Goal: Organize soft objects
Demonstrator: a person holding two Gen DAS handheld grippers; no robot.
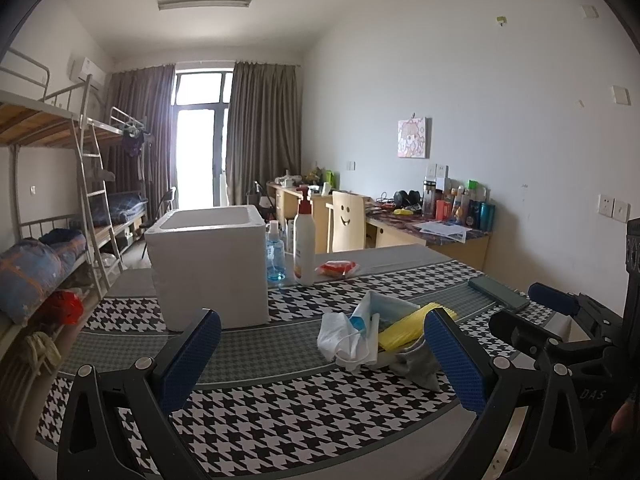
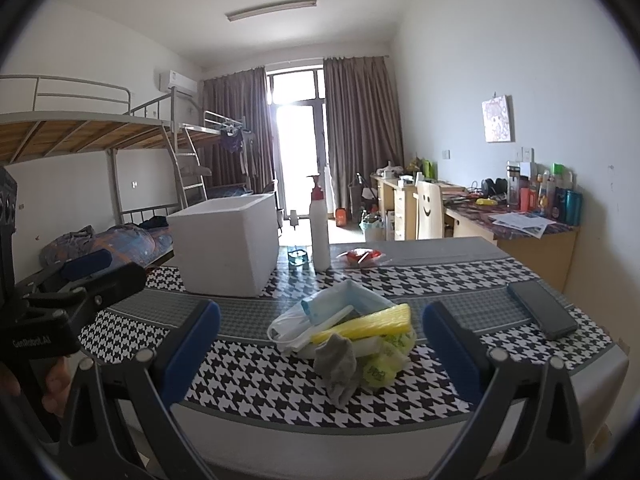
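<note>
A pile of soft things lies on the houndstooth table [image 2: 260, 380]: a yellow cloth [image 2: 372, 322], a grey sock [image 2: 338, 364], a blue face mask [image 2: 340, 300], a white plastic bag [image 1: 340, 338] and a yellow-green bag [image 2: 384, 364]. A white foam box [image 1: 208, 264] stands open at the back left; it also shows in the right wrist view [image 2: 228, 246]. My left gripper [image 1: 320, 360] is open and empty, just left of the pile. My right gripper [image 2: 320, 356] is open and empty, in front of the pile.
A white pump bottle [image 1: 305, 238], a blue sanitizer bottle [image 1: 275, 254] and a red packet [image 1: 338, 268] stand behind the pile. A dark phone [image 2: 542, 308] lies at the right. Bunk beds [image 1: 60, 200] are left, desks [image 1: 432, 228] right.
</note>
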